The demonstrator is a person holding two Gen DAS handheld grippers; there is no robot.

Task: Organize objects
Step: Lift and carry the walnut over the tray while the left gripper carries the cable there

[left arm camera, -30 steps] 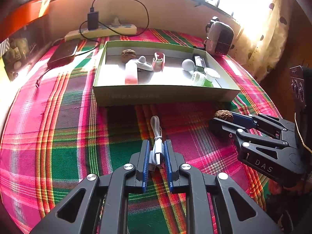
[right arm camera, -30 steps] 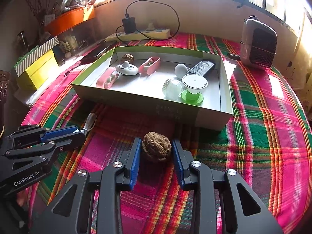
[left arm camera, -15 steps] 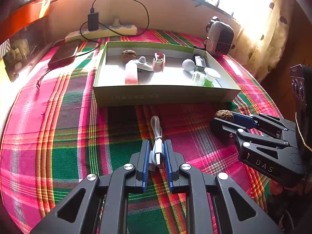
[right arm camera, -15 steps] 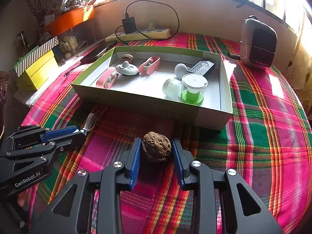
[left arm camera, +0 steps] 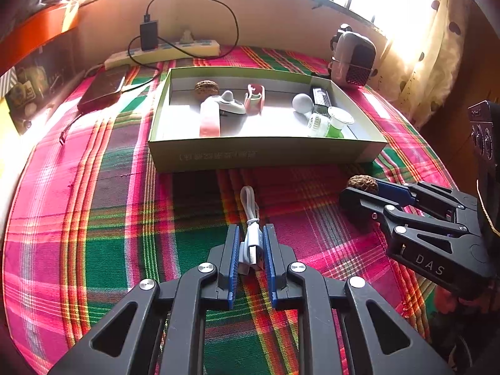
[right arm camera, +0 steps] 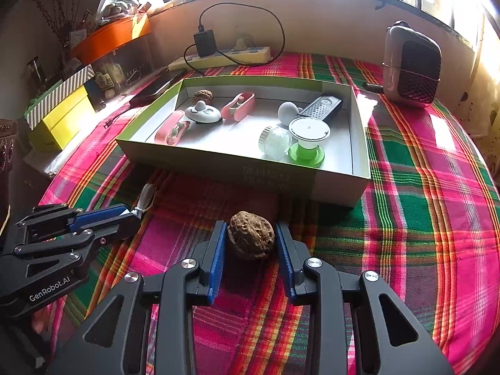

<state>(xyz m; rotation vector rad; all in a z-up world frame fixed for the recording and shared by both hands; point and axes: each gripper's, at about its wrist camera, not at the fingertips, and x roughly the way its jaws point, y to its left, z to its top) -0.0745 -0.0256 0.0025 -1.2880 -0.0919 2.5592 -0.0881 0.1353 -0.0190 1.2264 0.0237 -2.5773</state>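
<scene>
My left gripper (left arm camera: 251, 234) is shut on a coiled white USB cable (left arm camera: 251, 218) just above the plaid cloth, in front of the green-rimmed box (left arm camera: 265, 154). My right gripper (right arm camera: 251, 231) is shut on a brown walnut (right arm camera: 251, 239) near the box's front wall (right arm camera: 275, 178). The box holds a second walnut (right arm camera: 202, 96), pink clips, a white dish, a white ball, a small grater, a clear jar and a green-based cup. Each gripper shows in the other's view: the right (left arm camera: 359, 192), the left (right arm camera: 132, 214).
A small heater (right arm camera: 411, 65) stands at the back right. A power strip (right arm camera: 218, 57) with a charger lies along the back wall. A dark phone (left arm camera: 103, 89) lies left of the box. Yellow and striped boxes (right arm camera: 59, 109) sit off the left edge.
Both grippers have lifted slightly with their objects; little else differs.
</scene>
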